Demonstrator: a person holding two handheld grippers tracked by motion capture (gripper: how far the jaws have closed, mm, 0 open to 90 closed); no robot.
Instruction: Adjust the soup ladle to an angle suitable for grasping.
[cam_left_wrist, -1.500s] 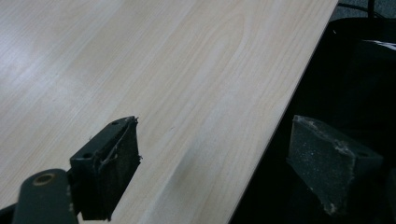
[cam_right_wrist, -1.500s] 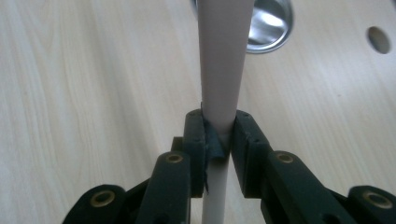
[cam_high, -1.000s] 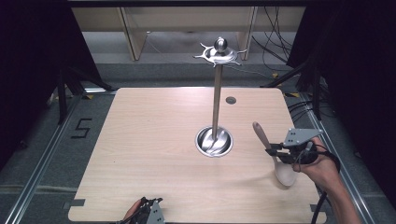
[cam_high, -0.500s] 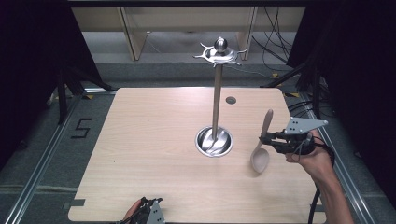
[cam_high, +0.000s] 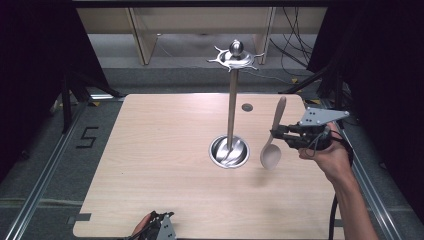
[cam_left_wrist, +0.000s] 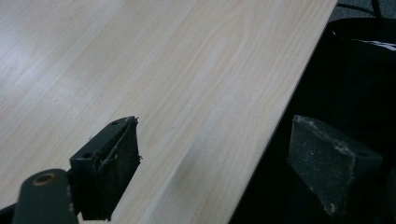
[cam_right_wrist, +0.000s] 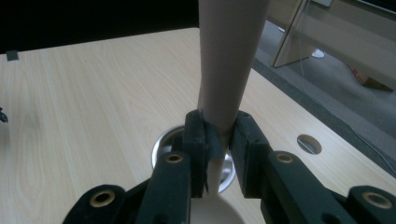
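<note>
Right of the metal stand (cam_high: 231, 100), my right gripper (cam_high: 281, 134) clamps a light, stiff wooden spoon (cam_high: 273, 145) at its neck, handle up, while my left gripper (cam_left_wrist: 212, 161) rests wide apart.

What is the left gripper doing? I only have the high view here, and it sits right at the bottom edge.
Observer: The left gripper is open, with nothing between its jaws; one jaw hangs over the wooden table, the other past its edge.
Operator: And does the right one really have that spoon clamped?
Observer: Yes. In the right gripper view, the right gripper has both pads pressed on the narrow neck of the wooden spoon, bowl below the jaws.
Operator: What lies ahead of it?
Observer: The steel base of the utensil stand shows just behind the jaws.
</note>
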